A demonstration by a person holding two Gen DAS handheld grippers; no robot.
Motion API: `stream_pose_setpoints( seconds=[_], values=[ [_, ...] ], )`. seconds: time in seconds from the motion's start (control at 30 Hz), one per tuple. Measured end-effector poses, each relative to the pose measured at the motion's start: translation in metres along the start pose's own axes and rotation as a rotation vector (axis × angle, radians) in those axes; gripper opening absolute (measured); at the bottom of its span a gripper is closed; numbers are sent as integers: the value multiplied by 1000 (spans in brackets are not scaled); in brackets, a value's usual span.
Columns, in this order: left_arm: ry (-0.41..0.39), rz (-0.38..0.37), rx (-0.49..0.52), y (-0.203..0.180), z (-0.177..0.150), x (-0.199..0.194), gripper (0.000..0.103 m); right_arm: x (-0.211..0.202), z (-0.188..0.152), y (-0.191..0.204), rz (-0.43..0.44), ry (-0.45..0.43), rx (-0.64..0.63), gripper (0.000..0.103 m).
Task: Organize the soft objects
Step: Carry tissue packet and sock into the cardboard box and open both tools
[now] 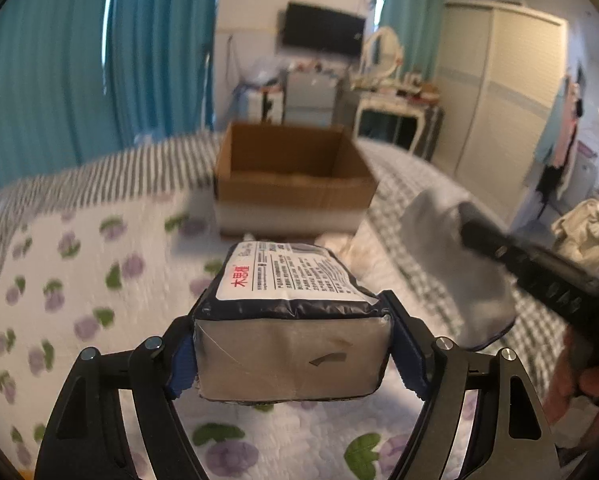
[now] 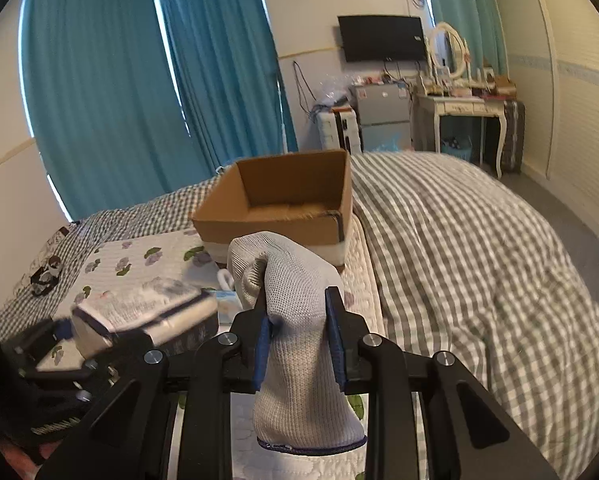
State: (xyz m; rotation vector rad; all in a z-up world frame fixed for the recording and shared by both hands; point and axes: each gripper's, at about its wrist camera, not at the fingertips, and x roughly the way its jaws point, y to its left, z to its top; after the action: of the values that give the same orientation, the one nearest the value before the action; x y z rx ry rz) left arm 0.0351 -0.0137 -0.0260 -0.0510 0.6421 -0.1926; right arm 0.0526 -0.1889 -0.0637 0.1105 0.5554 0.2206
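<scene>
My left gripper (image 1: 291, 344) is shut on a soft tissue pack (image 1: 291, 320) with a white printed label and dark blue edges, held above the floral quilt. My right gripper (image 2: 297, 332) is shut on a grey knit glove (image 2: 295, 304), cuff hanging down. The glove (image 1: 459, 280) and right gripper show at the right of the left wrist view. The tissue pack (image 2: 147, 312) in the left gripper shows blurred at the lower left of the right wrist view. An open cardboard box (image 1: 291, 176) (image 2: 283, 208) stands ahead on the bed.
The bed has a white floral quilt (image 1: 79, 280) and a grey checked duvet (image 2: 479, 280). A small pale blue packet (image 2: 225, 300) lies on the quilt. A black and white item (image 2: 45, 276) lies at the far left. A dresser, fridge and wardrobe stand beyond.
</scene>
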Motion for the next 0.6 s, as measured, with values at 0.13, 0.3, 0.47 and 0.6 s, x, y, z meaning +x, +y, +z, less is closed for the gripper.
stream_pose_setpoints(
  seconds=[0.13, 0.3, 0.47, 0.6],
  values=[
    [-68, -7, 20, 2, 28, -17, 79, -12, 28, 11, 14, -42, -17, 25],
    [-109, -42, -7, 16, 68, -12, 79, -10, 74, 24, 8, -81, -68, 25],
    [-133, -25, -2, 29, 111, 20, 79, 24, 122, 29, 9, -96, -78, 25],
    [-125, -56, -22, 41, 141, 62, 79, 77, 151, 31, -14, -73, -99, 25]
  ],
)
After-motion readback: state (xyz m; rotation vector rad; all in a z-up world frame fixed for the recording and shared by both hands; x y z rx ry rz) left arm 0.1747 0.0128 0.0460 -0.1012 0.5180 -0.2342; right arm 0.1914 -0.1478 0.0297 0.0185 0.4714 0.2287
